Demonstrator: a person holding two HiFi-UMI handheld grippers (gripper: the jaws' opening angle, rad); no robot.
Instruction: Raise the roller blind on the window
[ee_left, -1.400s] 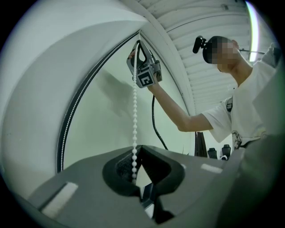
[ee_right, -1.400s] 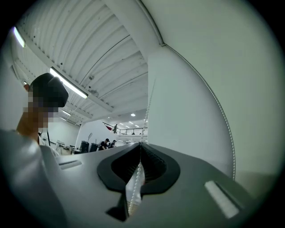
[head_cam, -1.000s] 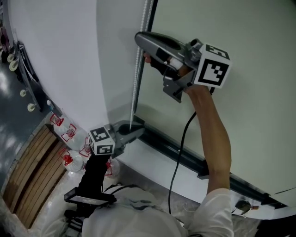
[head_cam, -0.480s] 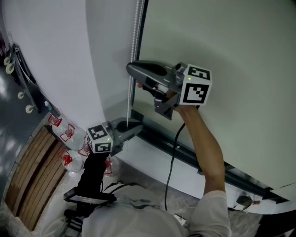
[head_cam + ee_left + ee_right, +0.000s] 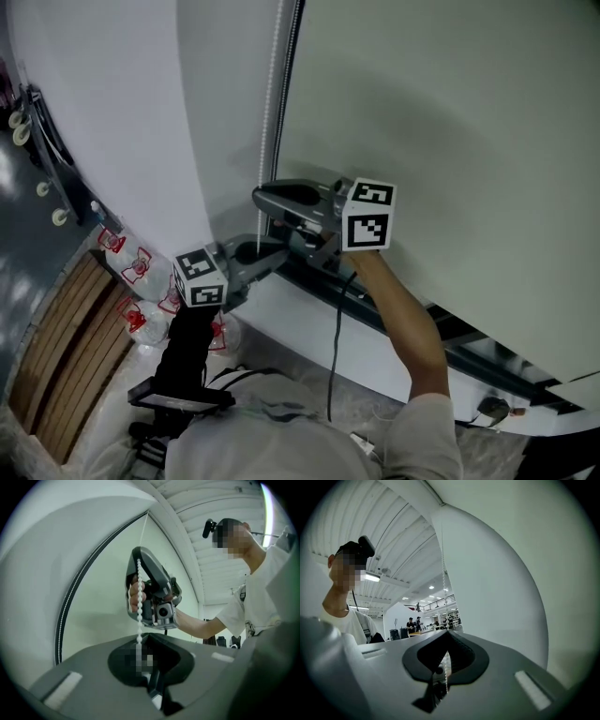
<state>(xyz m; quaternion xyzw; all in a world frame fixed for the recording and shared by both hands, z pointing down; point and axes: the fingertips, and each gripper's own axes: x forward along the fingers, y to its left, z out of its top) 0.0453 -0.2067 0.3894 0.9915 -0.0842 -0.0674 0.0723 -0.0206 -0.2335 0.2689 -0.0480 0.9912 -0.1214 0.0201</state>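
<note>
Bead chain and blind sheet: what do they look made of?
The bead chain is small round white beads, slightly glossy: likely plastic. The roller blind is a pale, smooth, matte sheet with no visible weave: probably coated fabric, unconfirmed.

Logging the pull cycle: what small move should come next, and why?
Probably release the right claw and regrip the bead chain higher: it is shut on the chain just above the left claw, which also grips it, so little pull room seems left.
</note>
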